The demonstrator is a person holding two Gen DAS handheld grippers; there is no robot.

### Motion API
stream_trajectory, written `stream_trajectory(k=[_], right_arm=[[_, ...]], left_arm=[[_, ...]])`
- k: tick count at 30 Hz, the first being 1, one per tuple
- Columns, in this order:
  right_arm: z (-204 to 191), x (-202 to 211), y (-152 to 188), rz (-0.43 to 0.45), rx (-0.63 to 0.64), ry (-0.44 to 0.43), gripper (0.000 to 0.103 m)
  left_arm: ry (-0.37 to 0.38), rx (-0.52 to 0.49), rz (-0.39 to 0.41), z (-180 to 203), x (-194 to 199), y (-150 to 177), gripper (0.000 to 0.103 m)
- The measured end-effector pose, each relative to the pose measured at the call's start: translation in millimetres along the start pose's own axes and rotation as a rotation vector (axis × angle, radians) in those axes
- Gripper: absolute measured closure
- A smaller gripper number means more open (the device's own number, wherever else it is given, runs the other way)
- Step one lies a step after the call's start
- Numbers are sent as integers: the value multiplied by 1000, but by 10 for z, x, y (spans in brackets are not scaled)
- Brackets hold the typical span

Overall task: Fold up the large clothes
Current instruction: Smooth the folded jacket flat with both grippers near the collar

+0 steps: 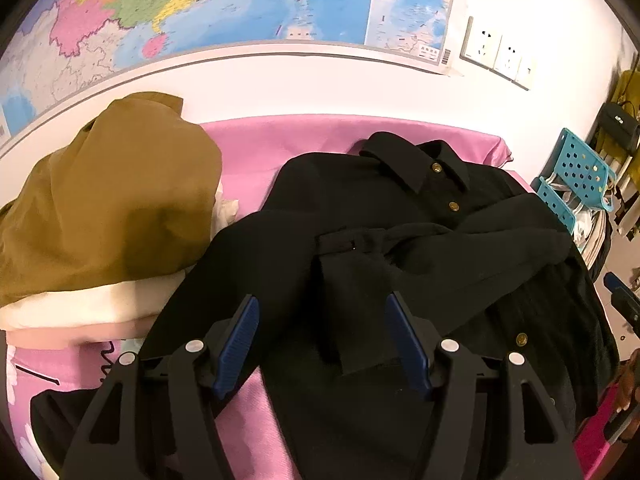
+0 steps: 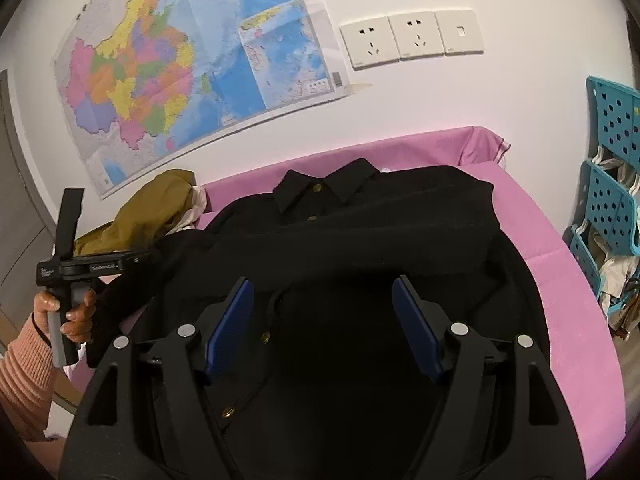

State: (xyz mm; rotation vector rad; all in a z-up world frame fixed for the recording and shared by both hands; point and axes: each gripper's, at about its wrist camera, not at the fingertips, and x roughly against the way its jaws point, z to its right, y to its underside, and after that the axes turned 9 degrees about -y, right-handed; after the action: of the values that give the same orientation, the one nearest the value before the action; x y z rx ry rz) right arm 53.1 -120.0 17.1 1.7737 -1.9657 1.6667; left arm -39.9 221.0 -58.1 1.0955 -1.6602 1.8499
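The left wrist view alone shows the whole pile beside the garment: an olive-brown cloth (image 1: 108,200) heaped on cream and pale pink folded fabrics (image 1: 84,312), and low at the left a flower-printed pink textile (image 1: 28,400). The right wrist view alone shows a person's hand (image 2: 68,312) in a ribbed peach sleeve (image 2: 24,380), wrapped round the grey handle of the left gripper (image 2: 76,264) at the garment's left edge.

The black coat (image 1: 360,208) lies front up on a pink sheet (image 1: 256,144) covering the surface against the white wall. Its fabric is matte and thick, with a pointed collar (image 1: 416,164) toward the wall and small round brass buttons (image 1: 454,206) down the front. Both sleeves are folded inward across the chest, one overlapping the other, with a squared cuff end lying near the centre. In the right wrist view the coat (image 2: 360,240) fills the middle, with the collar (image 2: 324,188) at the far end.

The left gripper (image 1: 320,340) hangs over the folded sleeve with its jaws wide apart and nothing between the ribbed blue pads (image 1: 236,344). The right gripper (image 2: 324,328) likewise hangs over the coat body with its jaws spread wide and holding nothing; its blue pads (image 2: 230,328) are clear of the cloth.

A glossy coloured wall map (image 2: 192,80) hangs behind, with white wall sockets (image 2: 412,36) beside it and a teal perforated plastic rack (image 2: 608,184) at the right.
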Motion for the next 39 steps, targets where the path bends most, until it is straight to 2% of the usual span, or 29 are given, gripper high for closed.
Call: stream_trajectory(k=[7, 12, 22, 29, 32, 36, 39], right_arm=[[22, -332, -86, -56, 9, 17, 32], [92, -512, -176, -63, -17, 27, 32], [327, -576, -306, -117, -10, 21, 32], [700, -545, -557, -131, -29, 92, 32], [847, -681, -691, -161, -34, 126, 32], [999, -948, -826, -211, -35, 167, 32], [1083, -1220, -872, -274, -30, 185, 32]], left_arm=[[48, -4, 6, -73, -61, 18, 36], [101, 14, 10, -172, -107, 40, 36], [152, -29, 43, -177, -39, 188, 33], [194, -57, 85, -202, 94, 174, 28], [196, -77, 104, -188, 112, 90, 22], [192, -105, 62, -101, -78, -28, 19], [224, -129, 17, 31, -278, -66, 19]])
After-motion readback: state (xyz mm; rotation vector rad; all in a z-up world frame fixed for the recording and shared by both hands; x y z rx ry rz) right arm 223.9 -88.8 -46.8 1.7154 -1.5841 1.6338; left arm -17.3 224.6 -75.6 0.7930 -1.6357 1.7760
